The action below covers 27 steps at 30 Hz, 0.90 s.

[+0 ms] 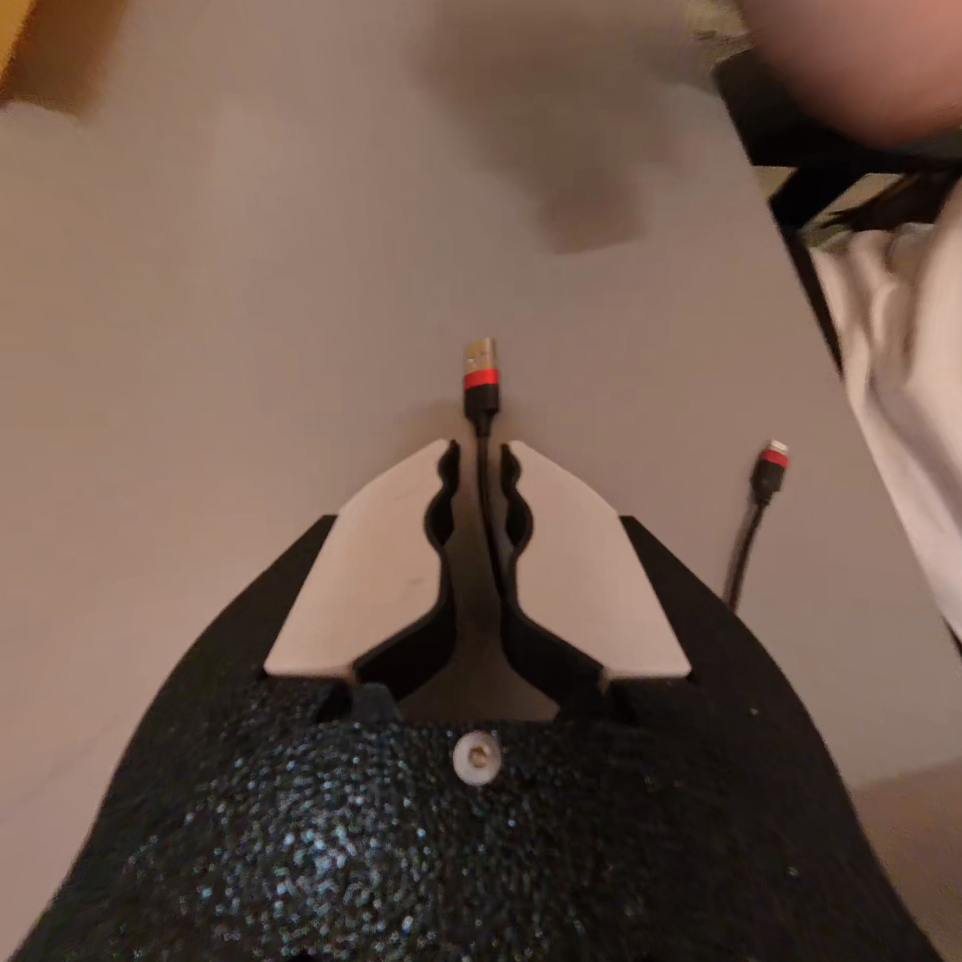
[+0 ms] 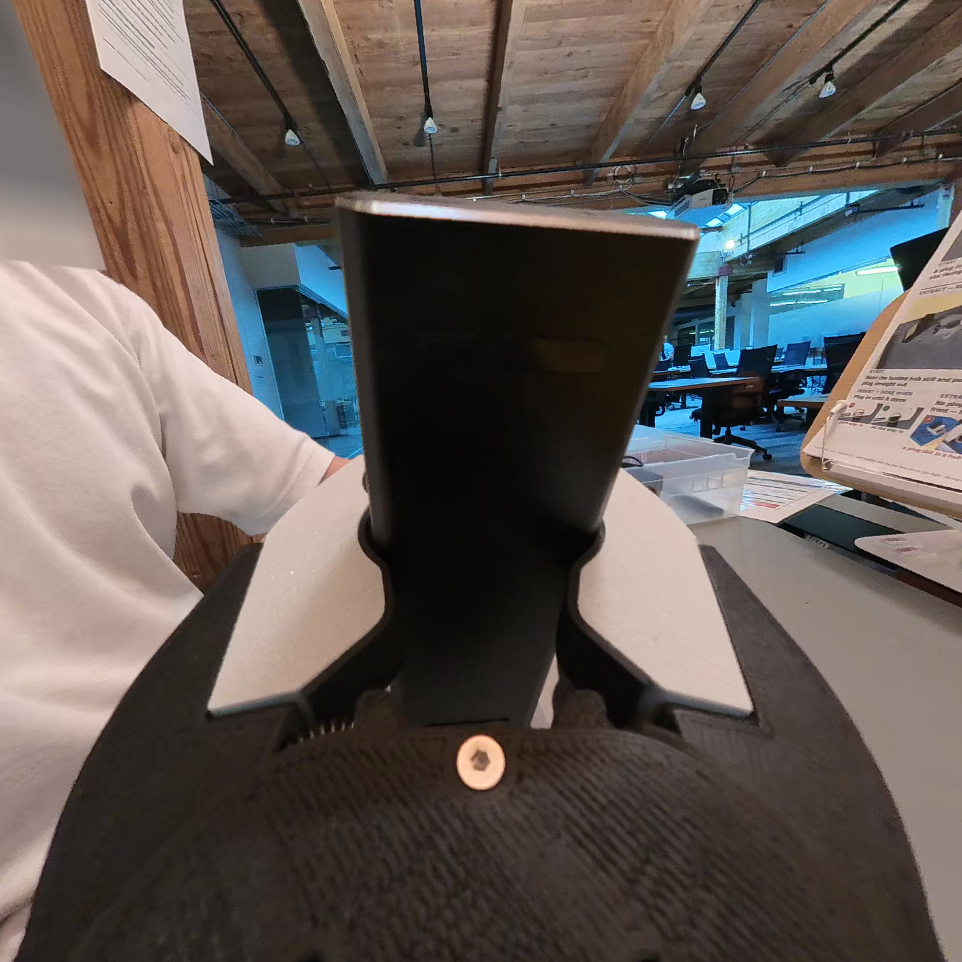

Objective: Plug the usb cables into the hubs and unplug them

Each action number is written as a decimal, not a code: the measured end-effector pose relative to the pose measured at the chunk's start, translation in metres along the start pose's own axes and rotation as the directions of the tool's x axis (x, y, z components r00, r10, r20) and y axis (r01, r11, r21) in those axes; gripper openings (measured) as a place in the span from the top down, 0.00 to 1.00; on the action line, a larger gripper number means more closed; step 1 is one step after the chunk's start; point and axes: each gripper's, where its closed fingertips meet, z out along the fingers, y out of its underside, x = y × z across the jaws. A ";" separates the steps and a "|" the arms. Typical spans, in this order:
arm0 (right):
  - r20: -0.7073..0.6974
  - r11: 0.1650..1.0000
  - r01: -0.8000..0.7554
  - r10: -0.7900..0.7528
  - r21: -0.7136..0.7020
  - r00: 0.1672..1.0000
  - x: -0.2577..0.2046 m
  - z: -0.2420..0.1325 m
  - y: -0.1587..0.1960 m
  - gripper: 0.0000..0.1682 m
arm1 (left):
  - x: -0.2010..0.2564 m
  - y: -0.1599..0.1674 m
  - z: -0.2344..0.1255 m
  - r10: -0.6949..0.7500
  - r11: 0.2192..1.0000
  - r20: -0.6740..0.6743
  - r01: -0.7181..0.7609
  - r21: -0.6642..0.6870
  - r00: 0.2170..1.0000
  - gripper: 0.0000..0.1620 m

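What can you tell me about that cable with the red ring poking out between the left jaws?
The cable is thin, black and looks braided. It ends in a plug with a black sleeve, a red ring and a bare metal USB tip. It runs lengthwise between the jaws of the left gripper, with the plug sticking out past their tips over the pale table, pointing away from the camera and plugged into nothing. The jaws are nearly closed around the cord; a firm pinch cannot be confirmed.

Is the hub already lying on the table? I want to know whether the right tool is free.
No, the right tool is shut on the dark hub, holding it up above the table.
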 end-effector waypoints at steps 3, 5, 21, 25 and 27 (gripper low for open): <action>-0.013 1.000 0.007 -0.007 -0.004 1.000 0.002 -0.003 0.001 0.55 | -0.014 -0.002 -0.018 0.047 0.998 0.237 -0.036 -0.049 0.970 0.73; -0.019 1.000 0.009 -0.009 -0.002 1.000 0.002 -0.005 0.000 0.55 | -0.006 0.002 -0.039 0.116 0.991 0.350 -0.086 -0.099 0.930 0.73; -0.047 1.000 0.012 -0.013 -0.025 0.999 0.009 -0.006 0.005 0.55 | 0.112 0.023 0.021 0.121 0.985 0.162 -0.098 -0.143 0.979 0.98; -0.051 1.000 0.020 -0.021 -0.019 0.998 0.009 -0.008 0.002 0.56 | 0.144 -0.035 -0.017 0.009 0.958 -0.056 0.008 0.288 0.998 0.97; -0.051 1.000 0.019 -0.020 -0.018 0.998 0.009 -0.009 0.002 0.56 | 0.143 -0.056 -0.052 -0.036 0.886 -0.105 0.080 0.457 0.994 0.97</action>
